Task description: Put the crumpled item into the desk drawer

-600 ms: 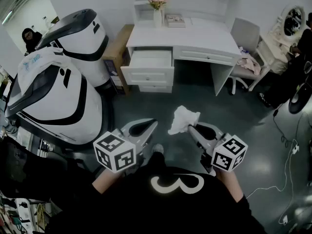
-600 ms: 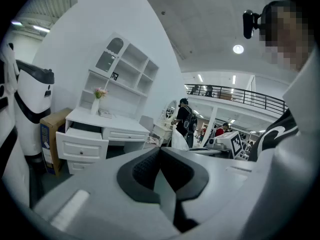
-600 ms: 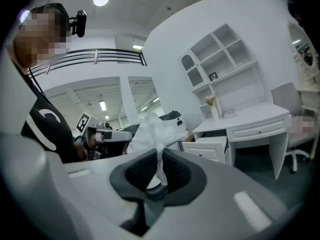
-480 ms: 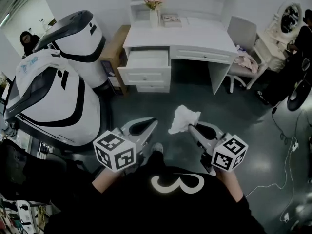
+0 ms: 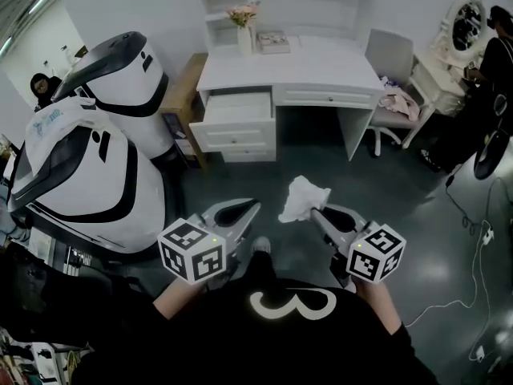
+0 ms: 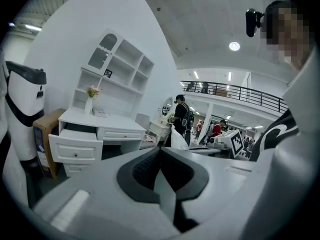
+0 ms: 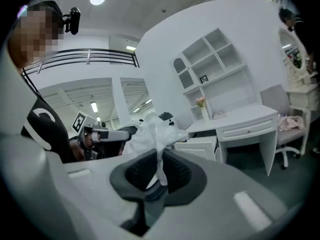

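So far my right gripper [image 5: 315, 212] pinches the wad [image 5: 304, 196]; my left gripper [image 5: 253, 206] is pressed together, empty. The drawer [image 5: 238, 107] stands open well ahead, so I judge the carry and drop are left.

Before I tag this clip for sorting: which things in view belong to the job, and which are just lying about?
Job: crumpled white item, right gripper holding it, open desk drawer.
Lying about: flower vase, book, chair, two large white machines, cardboard box.

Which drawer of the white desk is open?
The upper drawer at the left of the desk: it is pulled out and its inside shows. The wide drawer beside it is shut.
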{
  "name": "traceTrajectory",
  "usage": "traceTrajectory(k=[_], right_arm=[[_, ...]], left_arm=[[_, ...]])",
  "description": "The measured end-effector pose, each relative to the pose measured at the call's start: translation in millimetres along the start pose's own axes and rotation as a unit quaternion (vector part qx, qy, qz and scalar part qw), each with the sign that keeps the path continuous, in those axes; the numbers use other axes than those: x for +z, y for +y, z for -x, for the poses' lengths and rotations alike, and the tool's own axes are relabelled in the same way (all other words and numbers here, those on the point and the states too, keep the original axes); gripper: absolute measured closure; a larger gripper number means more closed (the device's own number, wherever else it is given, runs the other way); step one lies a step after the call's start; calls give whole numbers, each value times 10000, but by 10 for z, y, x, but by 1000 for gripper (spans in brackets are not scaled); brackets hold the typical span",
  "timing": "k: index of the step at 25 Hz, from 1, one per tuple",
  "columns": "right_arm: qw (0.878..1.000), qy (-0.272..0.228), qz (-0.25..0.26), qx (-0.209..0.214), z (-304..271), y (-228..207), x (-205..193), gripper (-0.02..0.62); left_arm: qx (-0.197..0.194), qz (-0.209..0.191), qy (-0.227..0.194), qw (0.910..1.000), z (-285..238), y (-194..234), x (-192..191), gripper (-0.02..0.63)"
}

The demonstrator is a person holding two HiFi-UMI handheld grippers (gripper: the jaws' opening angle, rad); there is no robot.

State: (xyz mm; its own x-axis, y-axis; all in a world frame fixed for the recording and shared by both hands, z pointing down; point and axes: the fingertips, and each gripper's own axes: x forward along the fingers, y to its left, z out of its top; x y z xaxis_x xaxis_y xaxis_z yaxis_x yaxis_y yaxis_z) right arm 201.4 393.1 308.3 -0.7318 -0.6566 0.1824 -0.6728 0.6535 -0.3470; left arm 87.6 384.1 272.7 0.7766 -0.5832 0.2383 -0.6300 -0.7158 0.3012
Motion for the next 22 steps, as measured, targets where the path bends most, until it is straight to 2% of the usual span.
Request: traceTrajectory(k=[11,22], right_arm=[[10000,92,28,12,-307,-234,103,558],[9997,244,-48,-12,-1038,-766,258,558]], left_arm=[[-24,76,-44,10000,-224,343,100,596],[-64,268,42,9996,-684,1136,259,595]])
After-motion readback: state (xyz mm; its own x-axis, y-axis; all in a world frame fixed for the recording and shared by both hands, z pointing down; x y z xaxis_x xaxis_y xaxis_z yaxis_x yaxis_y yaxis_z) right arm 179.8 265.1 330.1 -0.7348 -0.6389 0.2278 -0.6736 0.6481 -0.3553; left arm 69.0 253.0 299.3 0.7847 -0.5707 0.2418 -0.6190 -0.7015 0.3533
